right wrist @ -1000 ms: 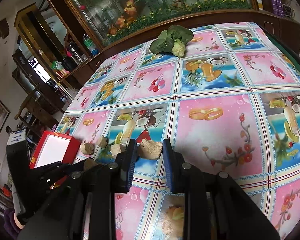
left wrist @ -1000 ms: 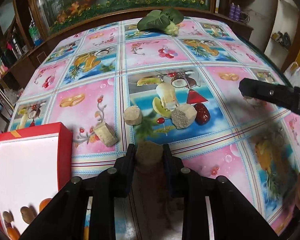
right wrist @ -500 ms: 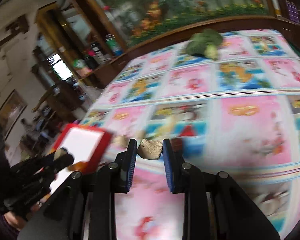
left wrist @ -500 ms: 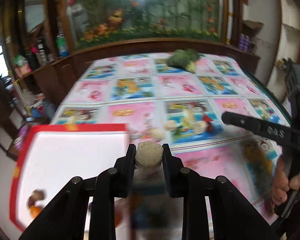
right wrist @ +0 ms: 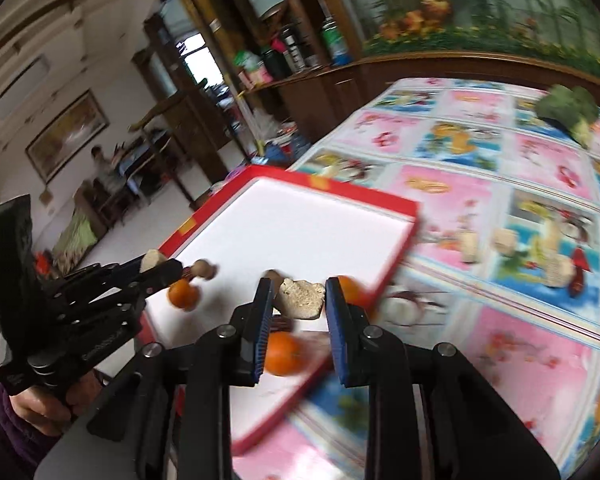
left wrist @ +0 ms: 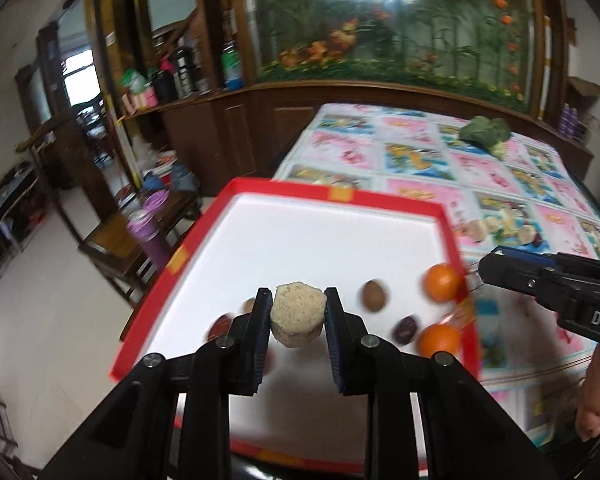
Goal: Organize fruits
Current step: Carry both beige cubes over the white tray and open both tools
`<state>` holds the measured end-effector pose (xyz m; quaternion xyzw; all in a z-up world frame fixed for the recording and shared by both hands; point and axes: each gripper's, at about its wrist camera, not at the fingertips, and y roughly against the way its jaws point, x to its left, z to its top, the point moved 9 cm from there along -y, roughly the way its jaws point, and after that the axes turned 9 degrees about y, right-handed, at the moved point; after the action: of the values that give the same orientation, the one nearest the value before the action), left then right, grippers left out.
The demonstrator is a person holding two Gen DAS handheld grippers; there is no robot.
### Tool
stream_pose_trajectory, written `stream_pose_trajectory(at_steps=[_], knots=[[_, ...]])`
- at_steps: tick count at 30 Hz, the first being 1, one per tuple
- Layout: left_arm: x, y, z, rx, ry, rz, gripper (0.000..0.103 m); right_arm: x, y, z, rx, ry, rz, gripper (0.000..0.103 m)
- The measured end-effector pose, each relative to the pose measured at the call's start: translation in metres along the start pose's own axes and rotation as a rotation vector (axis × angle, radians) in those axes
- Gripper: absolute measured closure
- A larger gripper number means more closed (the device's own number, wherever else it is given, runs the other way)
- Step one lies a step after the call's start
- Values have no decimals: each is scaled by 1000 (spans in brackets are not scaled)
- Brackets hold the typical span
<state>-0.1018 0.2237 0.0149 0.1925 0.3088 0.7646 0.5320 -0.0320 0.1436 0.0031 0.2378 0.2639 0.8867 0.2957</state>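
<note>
While both hover over red tray (left wrist: 452,236) on fruit-print tablecloth (right wrist: 500,184), left gripper (left wrist: 298,312) and right gripper (right wrist: 298,300) each pinch beige chunk; wooden cabinets (left wrist: 220,136) behind.

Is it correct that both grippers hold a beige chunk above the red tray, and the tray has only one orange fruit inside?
Not quite. Both the left gripper and the right gripper do hold a beige chunk over the red tray, but the left wrist view shows two orange fruits in the tray, not one; the second lies nearer.
</note>
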Motion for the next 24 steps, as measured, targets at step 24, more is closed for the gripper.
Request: stream_pose_trajectory(at_steps=[24], knots=[[45, -16, -12, 4, 27, 97, 78, 72, -72, -28, 174, 125, 69, 74]])
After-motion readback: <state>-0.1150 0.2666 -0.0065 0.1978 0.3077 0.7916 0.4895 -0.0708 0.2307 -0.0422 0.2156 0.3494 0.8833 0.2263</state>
